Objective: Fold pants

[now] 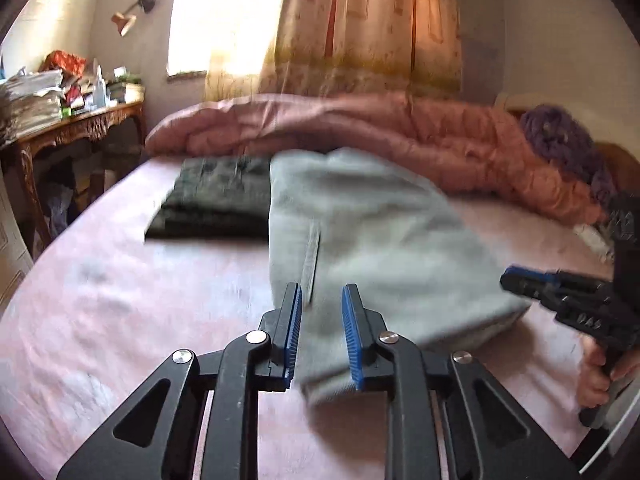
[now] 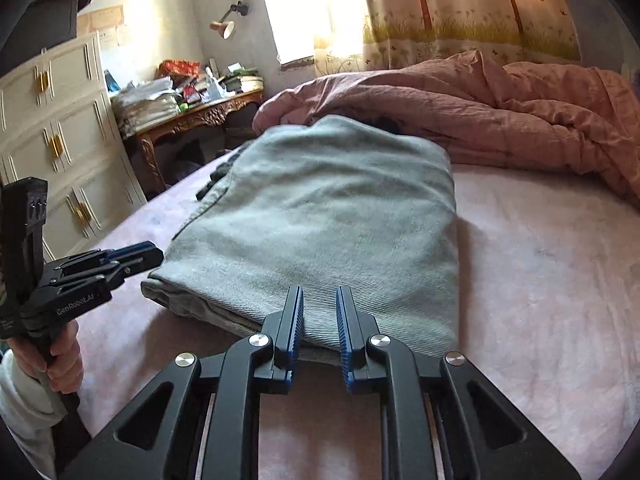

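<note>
Grey pants lie folded into a thick rectangle on the pink bed sheet. My left gripper is at their near left corner, with the fabric between its narrowly spaced blue pads and the corner slightly lifted. In the right wrist view the left gripper meets that same corner. My right gripper is closed to a narrow gap on the near hem, towards the right. From the left wrist view, the right gripper touches the pants' right edge.
A folded black garment lies against the pants' far left side. A pink duvet is heaped along the back of the bed. A cluttered wooden desk and a cream dresser stand left of the bed.
</note>
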Demonstrator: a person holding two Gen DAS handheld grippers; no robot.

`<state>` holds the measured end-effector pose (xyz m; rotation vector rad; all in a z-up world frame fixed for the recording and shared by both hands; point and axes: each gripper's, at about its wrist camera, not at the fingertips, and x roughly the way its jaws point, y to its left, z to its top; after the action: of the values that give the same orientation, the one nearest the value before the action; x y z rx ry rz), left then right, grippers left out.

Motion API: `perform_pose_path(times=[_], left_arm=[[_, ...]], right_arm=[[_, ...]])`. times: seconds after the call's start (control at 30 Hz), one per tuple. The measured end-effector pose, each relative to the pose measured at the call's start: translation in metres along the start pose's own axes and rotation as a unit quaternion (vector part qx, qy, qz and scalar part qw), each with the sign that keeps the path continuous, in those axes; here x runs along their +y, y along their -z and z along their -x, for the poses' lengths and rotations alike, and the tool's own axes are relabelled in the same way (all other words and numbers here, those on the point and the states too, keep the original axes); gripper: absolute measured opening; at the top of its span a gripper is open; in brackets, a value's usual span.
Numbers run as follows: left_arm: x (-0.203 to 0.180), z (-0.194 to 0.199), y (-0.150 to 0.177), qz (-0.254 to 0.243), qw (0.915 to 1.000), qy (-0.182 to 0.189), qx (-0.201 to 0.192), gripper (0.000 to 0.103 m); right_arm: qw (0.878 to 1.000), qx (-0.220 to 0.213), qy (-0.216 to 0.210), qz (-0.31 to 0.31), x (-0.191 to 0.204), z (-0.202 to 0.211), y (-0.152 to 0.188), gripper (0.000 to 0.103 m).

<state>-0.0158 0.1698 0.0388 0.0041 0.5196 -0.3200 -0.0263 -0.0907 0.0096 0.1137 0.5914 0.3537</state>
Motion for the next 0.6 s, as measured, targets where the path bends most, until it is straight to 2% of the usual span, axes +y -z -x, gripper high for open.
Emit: perform_pose_path(times=[0.13,0.27,0.37,0.47,0.53,0.6], left_arm=[[-0.002,-0.01,-0.059,0.004,0.9998,-0.006,-0.02,0.02],[0.0,-0.052,-0.108,0.033,0.9992,-0.018,-0.009,0.02],[0.0,-0.091,-0.125,0.034,0.9991,-0.02,0.013,0.02],[0.013,-0.138,-0.126,0.073,0.9949,0.006,0.07,0.02],[0.026,-0.173,-0.117,0.099,0.9886,0.003,0.113,0.02],[0.041,-0.204,-0.1,0.111,0.9841,-0.003,0.138,0.019]], right_arm=[[0.999,-0.035,0.023,-0.018,-0.019,0.013,-0.045,0.017],[0.997,-0.048,0.038,-0.042,-0.041,0.009,-0.1,0.017],[0.997,-0.039,0.033,-0.057,-0.053,-0.008,-0.129,0.017],[0.996,-0.007,0.026,-0.085,-0.067,-0.044,-0.149,0.017],[0.993,0.037,0.019,-0.109,-0.078,-0.081,-0.152,0.017],[0.984,0.094,0.006,-0.148,-0.095,-0.127,-0.144,0.017]])
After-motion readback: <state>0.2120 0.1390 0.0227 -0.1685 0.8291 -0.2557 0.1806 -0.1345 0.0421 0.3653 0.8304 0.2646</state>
